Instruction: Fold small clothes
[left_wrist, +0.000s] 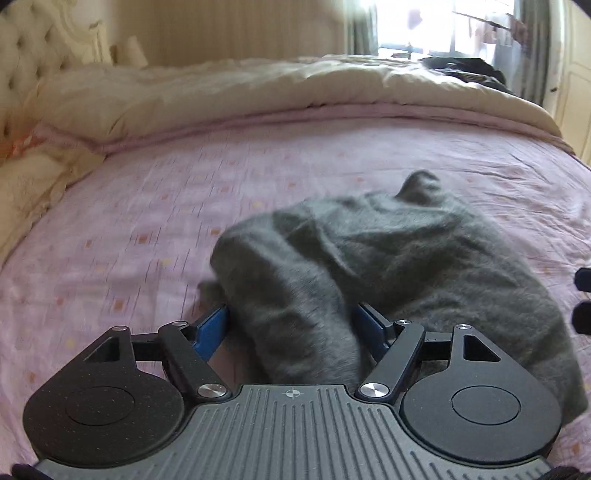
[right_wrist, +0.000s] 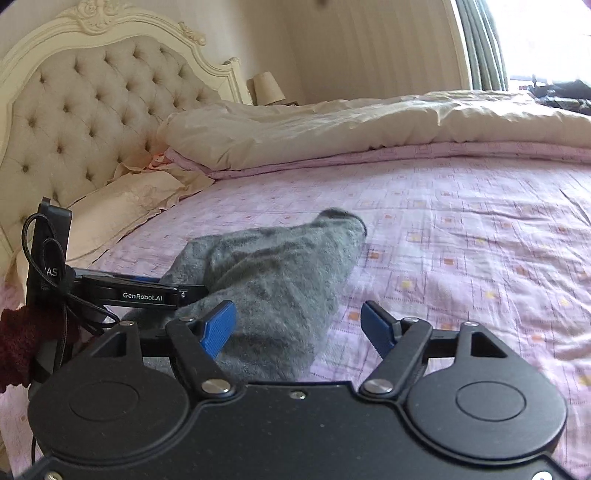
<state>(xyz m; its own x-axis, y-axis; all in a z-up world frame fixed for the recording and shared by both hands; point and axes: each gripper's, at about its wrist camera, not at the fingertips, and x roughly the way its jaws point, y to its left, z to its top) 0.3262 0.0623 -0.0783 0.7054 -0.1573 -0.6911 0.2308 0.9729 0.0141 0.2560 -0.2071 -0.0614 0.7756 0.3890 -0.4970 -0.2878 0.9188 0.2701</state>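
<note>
Both grippers, left (left_wrist: 291, 325) and right (right_wrist: 299, 325), gape over grey, perhaps woollen, garment (left_wrist: 388, 258) on pink bedsheet (left_wrist: 147, 221).

The garment (left_wrist: 388, 266) lies on the bed (left_wrist: 147, 221), ahead of both claws. The left claw (left_wrist: 291, 325) straddles its near fold; the right claw (right_wrist: 299, 325) sits at its right edge. The duvet (right_wrist: 332, 129) lies behind, pillow (right_wrist: 122, 210) and headboard (right_wrist: 81, 110) at left.

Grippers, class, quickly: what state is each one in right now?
Left gripper: fingers open, grey garment lying between them, not clamped.
Right gripper: fingers open, holding nothing.
</note>
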